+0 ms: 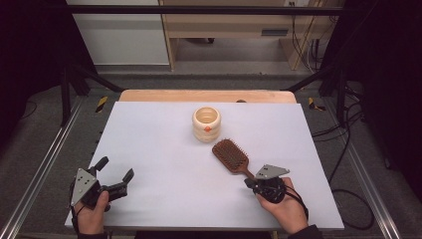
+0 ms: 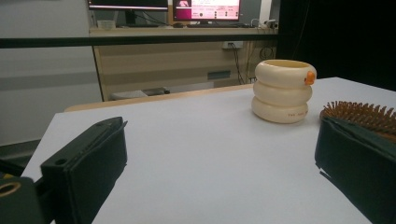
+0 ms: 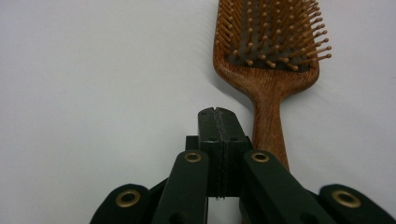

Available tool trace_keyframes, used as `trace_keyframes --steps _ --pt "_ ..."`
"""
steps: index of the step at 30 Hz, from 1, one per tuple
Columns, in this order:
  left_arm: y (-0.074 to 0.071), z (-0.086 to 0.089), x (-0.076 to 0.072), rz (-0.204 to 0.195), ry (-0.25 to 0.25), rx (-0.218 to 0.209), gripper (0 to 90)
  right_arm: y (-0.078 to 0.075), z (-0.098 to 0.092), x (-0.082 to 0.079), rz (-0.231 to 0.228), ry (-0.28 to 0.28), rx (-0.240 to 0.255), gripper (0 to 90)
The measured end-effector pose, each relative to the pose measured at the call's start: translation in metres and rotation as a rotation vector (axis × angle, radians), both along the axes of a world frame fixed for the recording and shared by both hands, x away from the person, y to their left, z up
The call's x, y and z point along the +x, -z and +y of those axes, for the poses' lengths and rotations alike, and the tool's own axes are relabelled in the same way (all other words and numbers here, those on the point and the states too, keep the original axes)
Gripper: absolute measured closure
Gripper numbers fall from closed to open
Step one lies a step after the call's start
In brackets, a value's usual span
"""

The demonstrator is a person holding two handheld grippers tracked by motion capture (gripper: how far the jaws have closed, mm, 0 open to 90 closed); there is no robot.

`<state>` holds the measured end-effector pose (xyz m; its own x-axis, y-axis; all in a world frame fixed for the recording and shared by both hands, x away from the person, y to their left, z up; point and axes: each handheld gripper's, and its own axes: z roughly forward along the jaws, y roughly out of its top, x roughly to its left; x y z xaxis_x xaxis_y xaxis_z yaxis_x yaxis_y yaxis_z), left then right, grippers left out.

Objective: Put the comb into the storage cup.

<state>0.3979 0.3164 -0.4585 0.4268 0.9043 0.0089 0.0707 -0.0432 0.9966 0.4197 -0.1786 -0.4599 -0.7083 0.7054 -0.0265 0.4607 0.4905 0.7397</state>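
Near the table's [image 1: 149, 199] front right corner, right gripper [image 3: 218, 114] pressed together on nothing — hairbrush [image 1: 230, 156] handle just beside it. Part the jaws, shift across, straddle the handle. Left gripper [image 1: 117, 174] gapes, idle.

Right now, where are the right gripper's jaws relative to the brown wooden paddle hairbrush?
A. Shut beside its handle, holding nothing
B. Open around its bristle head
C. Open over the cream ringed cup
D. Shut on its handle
A: in the right gripper view, the right gripper has its jaws pressed together on nothing, and the handle of the brown wooden paddle hairbrush runs alongside them.
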Motion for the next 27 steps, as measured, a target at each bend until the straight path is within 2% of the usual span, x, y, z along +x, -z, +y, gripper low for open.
trace_keyframes --steps 14,27 --pt "0.000 -0.001 0.000 -0.003 -0.001 0.011 2.2 0.007 -0.002 0.007 0.025 0.019 -0.024 90.0" --pt "0.000 -0.002 0.000 -0.002 0.000 0.024 2.2 0.012 -0.013 0.012 0.053 0.031 -0.039 90.0"
